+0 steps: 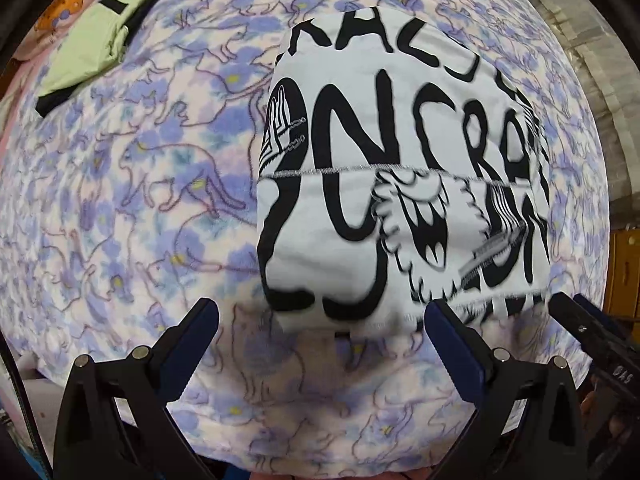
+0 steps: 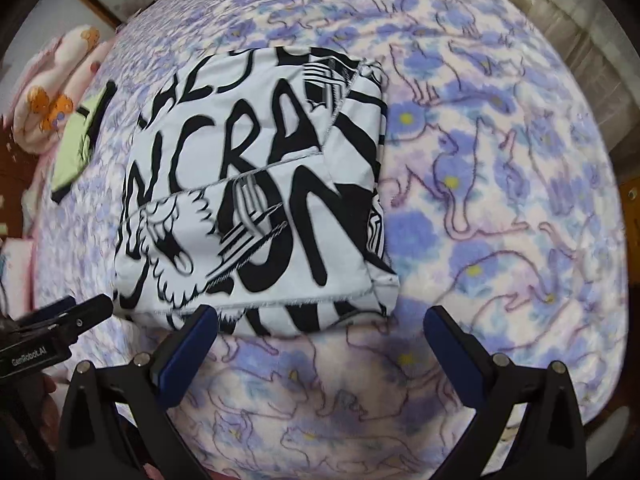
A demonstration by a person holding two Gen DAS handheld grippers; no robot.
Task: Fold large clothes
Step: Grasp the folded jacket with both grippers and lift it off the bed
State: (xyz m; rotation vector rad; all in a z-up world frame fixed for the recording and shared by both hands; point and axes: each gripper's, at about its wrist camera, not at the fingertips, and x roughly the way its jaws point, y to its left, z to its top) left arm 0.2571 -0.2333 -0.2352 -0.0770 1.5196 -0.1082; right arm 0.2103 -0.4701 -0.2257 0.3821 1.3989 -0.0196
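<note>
My left gripper (image 1: 320,320) spread wide and holding nothing, my right gripper (image 2: 320,320) likewise spread, both just short of the folded white garment with black lettering (image 2: 256,200) lying on the purple cat-print blanket (image 2: 500,200), green folded garment (image 1: 92,40) well apart at the far left

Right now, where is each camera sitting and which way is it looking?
Left wrist view: sits on the left gripper, looking forward and down over its two open fingers at the folded white shirt with black letters on the flowery blanket; the right gripper's tip pokes in at the right edge.
Right wrist view: sits on the right gripper, facing the same shirt from its right side; the left gripper enters at the left edge.
Both show the shirt, the blanket and a green folded garment farther back.
</note>
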